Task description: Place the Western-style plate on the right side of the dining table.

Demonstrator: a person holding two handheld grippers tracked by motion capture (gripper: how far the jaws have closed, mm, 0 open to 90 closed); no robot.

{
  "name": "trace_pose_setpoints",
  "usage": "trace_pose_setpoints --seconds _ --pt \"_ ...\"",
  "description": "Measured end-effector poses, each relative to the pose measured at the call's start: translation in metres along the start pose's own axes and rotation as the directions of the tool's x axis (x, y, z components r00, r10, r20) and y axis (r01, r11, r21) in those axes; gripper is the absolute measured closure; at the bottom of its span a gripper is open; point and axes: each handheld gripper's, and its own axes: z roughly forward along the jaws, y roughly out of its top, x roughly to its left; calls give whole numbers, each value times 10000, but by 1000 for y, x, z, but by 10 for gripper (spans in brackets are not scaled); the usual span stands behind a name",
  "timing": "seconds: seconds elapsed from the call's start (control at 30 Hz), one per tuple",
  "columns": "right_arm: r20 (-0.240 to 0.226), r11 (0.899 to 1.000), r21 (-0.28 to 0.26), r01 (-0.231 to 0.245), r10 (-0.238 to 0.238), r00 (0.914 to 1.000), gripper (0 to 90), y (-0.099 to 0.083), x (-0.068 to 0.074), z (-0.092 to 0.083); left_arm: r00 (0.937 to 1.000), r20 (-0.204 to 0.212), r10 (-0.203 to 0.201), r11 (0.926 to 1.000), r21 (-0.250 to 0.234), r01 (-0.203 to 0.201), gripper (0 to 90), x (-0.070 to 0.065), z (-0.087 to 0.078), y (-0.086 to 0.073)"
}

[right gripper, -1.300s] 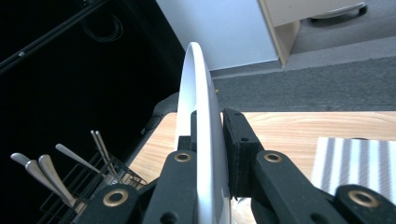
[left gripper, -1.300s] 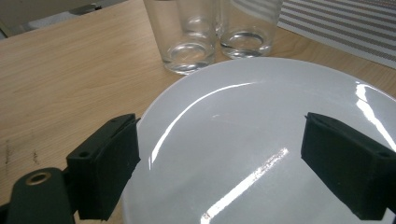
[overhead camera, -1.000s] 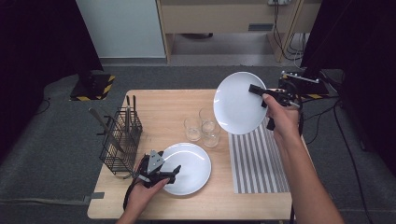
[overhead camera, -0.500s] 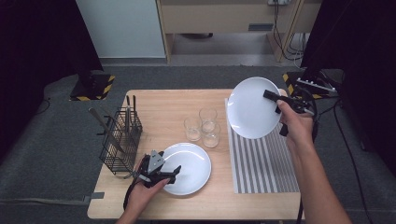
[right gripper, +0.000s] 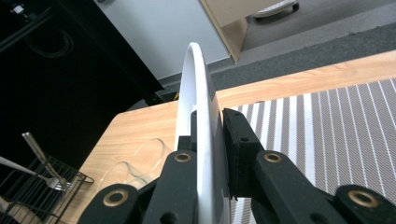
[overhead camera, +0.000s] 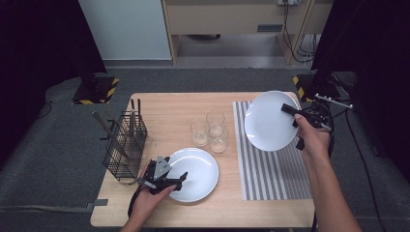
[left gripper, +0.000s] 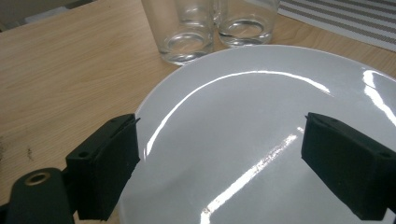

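Note:
My right gripper (overhead camera: pixel 291 114) (right gripper: pixel 207 135) is shut on the rim of a white plate (overhead camera: pixel 268 121) (right gripper: pixel 196 107), which it holds tilted in the air above the striped placemat (overhead camera: pixel 270 166) (right gripper: pixel 336 121). A second white plate (overhead camera: pixel 196 174) (left gripper: pixel 252 140) lies flat on the wooden table (overhead camera: pixel 164 106) near its front edge. My left gripper (overhead camera: pixel 180 178) (left gripper: pixel 219 158) is open, with its jaws wide apart over the near left part of that plate and nothing pinched between them.
Three clear glasses (overhead camera: pixel 212 130) (left gripper: pixel 187 28) stand together mid-table, just beyond the lying plate. A black wire rack (overhead camera: pixel 124 144) (right gripper: pixel 32 182) with cutlery stands at the table's left side. A cabinet and cables lie behind the table.
My right gripper has carried the tilted plate rightwards and down, from above the glasses to over the striped placemat. The left gripper and the lying plate have stayed put.

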Motion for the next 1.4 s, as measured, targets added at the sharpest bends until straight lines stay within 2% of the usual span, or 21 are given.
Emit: trace_pose_setpoints --seconds 0.2,0.5,0.67,0.9,0.93,1.07,1.2,1.4 --pt "135 9996 275 -43 40 9999 833 -15 -12 7 9998 -11 207 9998 81 -207 105 -2 0 1" --pt "166 9982 592 61 -71 9998 833 -32 -25 18 9996 -163 222 9996 184 -219 105 -3 -4 1" --pt "237 9981 586 -182 168 9996 833 -42 -34 18 9988 -271 417 9990 143 -414 105 -6 -10 1" --pt "233 9988 433 -239 229 9995 833 -45 -34 19 9984 -313 470 9988 145 -466 105 -6 -12 1" --pt "280 9991 359 -239 229 9993 833 -45 -33 20 9978 -333 580 9982 169 -575 105 -7 -11 1" --pt "374 9990 239 -384 375 9986 833 -45 -35 22 9978 -397 535 9985 164 -529 108 -6 -12 1" --pt "672 9984 127 -559 549 9962 833 -49 -36 29 9974 -409 594 9981 182 -587 108 -6 -12 1" --pt "756 9982 187 -564 548 9956 833 -55 -33 37 9975 -357 610 9980 175 -604 108 -6 -12 2"
